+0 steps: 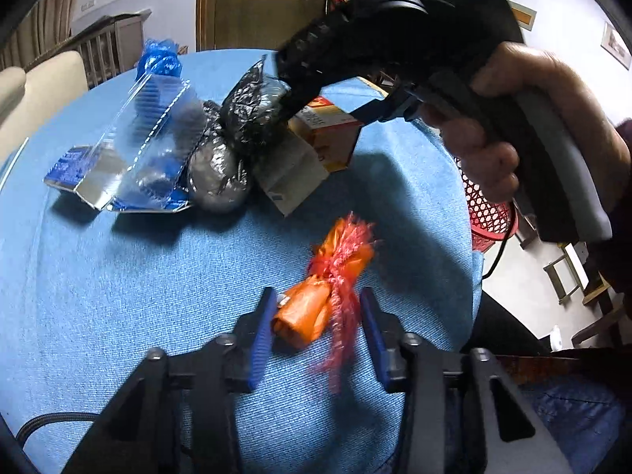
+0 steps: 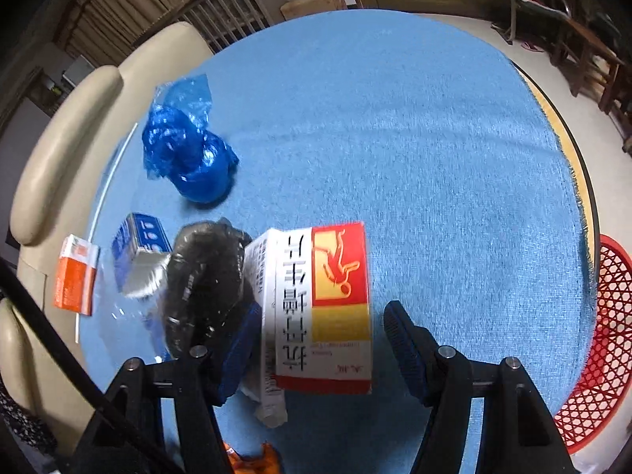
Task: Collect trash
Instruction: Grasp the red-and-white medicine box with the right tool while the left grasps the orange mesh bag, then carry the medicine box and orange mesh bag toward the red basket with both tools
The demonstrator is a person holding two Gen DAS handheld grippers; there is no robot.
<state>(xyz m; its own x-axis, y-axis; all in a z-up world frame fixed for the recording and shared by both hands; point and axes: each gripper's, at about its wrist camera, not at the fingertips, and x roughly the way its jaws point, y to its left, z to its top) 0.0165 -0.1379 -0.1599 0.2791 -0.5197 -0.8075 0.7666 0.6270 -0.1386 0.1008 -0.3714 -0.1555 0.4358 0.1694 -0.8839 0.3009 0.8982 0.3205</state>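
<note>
**Both grippers poised over table litter**

The left gripper [image 1: 316, 316] has its jaws spread either side of an orange plastic wad [image 1: 306, 312] with frayed red netting, not yet pinching. It looks light and squashy; the knotted middle seems the surest hold. The right gripper [image 2: 320, 339] stands open around a red and yellow carton [image 2: 328, 304], probably stiff and light, best taken across its flat sides. Both lie on the blue tablecloth [image 2: 434, 158], a red basket [image 2: 604, 347] beside the table

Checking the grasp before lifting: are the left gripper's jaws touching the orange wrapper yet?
Apart. The left wrist view shows the left gripper open, with blue tablecloth visible between each jaw and the orange wrapper.
</note>
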